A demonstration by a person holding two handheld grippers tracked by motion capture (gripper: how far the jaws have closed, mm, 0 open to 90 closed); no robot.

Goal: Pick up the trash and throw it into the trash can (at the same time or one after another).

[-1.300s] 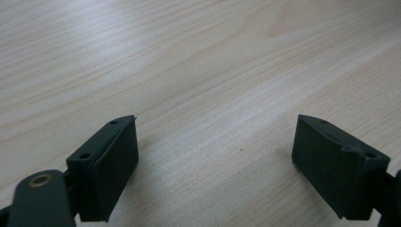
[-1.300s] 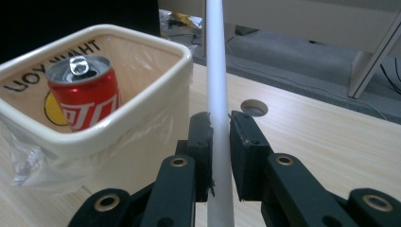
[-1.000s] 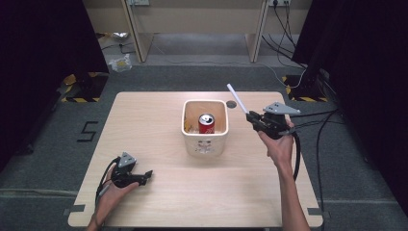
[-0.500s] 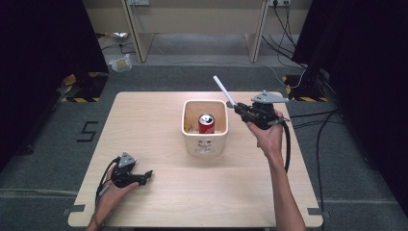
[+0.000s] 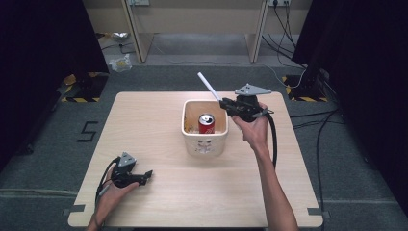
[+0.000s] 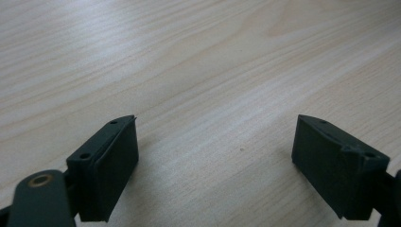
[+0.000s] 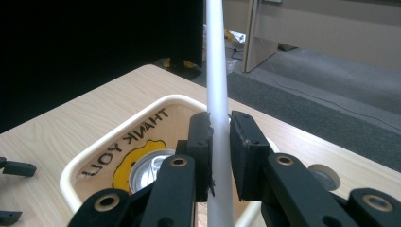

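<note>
**Straw Held Above Tub**

The white straw point(image 5: 208, 85) is clamped in the right claw point(image 5: 226, 104), above the far rim of the tub point(image 5: 204, 142) (red can point(image 5: 207, 123) inside). The left claw point(image 5: 146, 175) rests spread apart on the counter point(image 5: 211, 192).

We see a long white plastic straw point(image 5: 208, 86) held clamped near its lower end, tilting up and away over the square cream plastic tub point(image 5: 204, 144); inside that tub, a red drink can point(image 5: 206, 123) stands upright mid-bench.
</note>
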